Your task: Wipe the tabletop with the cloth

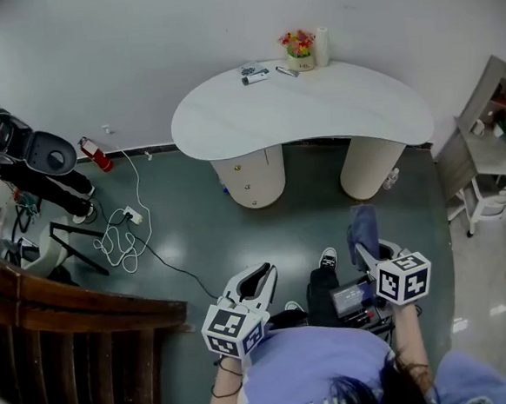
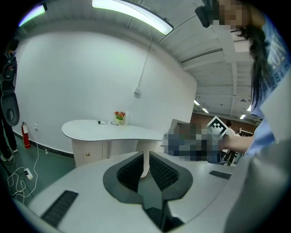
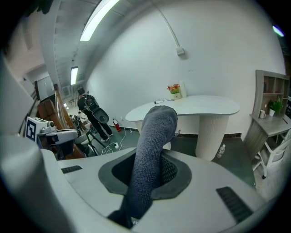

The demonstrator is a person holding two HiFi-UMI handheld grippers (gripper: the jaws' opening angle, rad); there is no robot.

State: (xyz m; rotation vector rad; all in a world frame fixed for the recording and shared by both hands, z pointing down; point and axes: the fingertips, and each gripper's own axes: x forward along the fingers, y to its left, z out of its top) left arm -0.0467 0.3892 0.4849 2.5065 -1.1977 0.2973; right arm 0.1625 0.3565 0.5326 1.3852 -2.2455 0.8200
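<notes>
The white kidney-shaped table point(image 1: 298, 106) stands on two round pedestals some way ahead of me across the green floor; it also shows as the table point(image 2: 109, 129) and the table point(image 3: 191, 105). My right gripper point(image 1: 372, 248) is shut on a grey-blue cloth point(image 1: 362, 227), which sticks up past the jaws. In the right gripper view the cloth point(image 3: 152, 145) rises thick between the pads of the right gripper point(image 3: 152, 167). My left gripper point(image 1: 257, 272) is held low at my left, nothing in it. In its own view the left gripper point(image 2: 144, 164) has its jaws drawn together with only a thin slit.
A flower pot point(image 1: 299, 49), a white cylinder point(image 1: 321, 47) and small items point(image 1: 254, 73) sit at the table's far edge. A cable and power strip point(image 1: 124, 224) lie on the floor left. A wooden railing point(image 1: 63, 342) is near left, a shelf unit point(image 1: 491, 126) at right.
</notes>
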